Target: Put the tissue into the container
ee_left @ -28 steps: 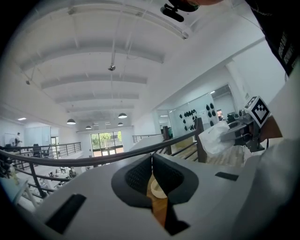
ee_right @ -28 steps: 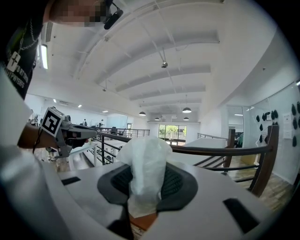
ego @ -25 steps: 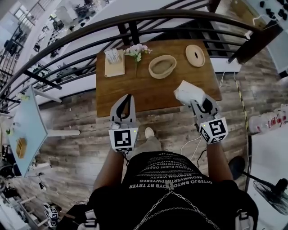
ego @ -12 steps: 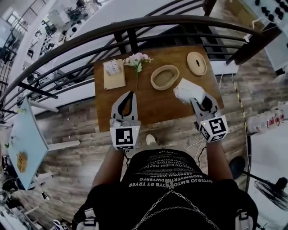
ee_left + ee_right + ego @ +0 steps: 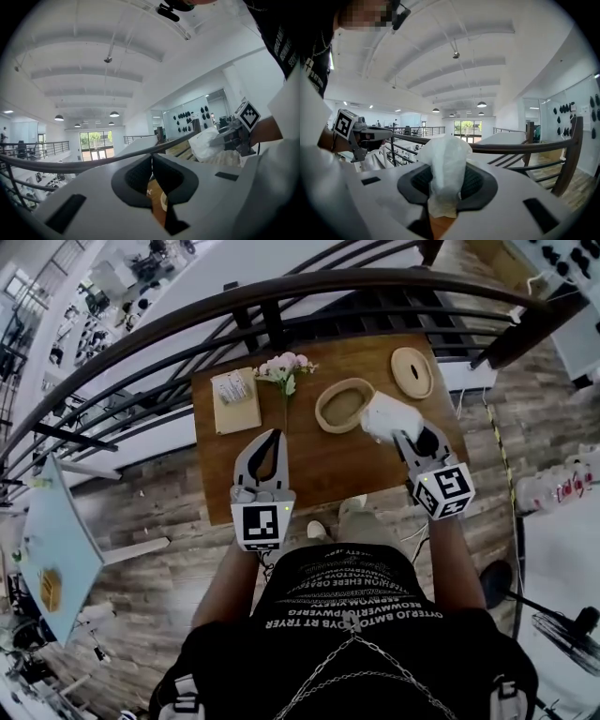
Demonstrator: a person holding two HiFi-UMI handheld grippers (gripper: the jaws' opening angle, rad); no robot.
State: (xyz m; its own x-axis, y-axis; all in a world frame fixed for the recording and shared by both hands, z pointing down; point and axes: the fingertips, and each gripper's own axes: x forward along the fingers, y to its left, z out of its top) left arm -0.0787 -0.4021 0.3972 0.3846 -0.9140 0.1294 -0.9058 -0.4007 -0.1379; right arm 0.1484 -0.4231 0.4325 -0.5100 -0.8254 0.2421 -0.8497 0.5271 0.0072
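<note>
A crumpled white tissue (image 5: 384, 416) (image 5: 443, 161) is pinched in my right gripper (image 5: 399, 433) (image 5: 443, 180), whose pads are shut on its lower part. In the head view the tissue hangs just right of the oval woven container (image 5: 344, 404) on the wooden table (image 5: 319, 460), nearly touching its rim. My left gripper (image 5: 272, 435) (image 5: 152, 158) hovers over the table's front middle, jaws shut with nothing between them. The tissue (image 5: 206, 143) also shows in the left gripper view.
At the table's back left sits a tissue box (image 5: 234, 399), with a small bunch of pink flowers (image 5: 286, 367) beside it. A round woven lid (image 5: 412, 371) lies at the back right. A dark railing (image 5: 281, 292) runs behind the table.
Both grippers have moved forward over the table. The tissue in the right gripper has come up beside the oval container's right rim.
</note>
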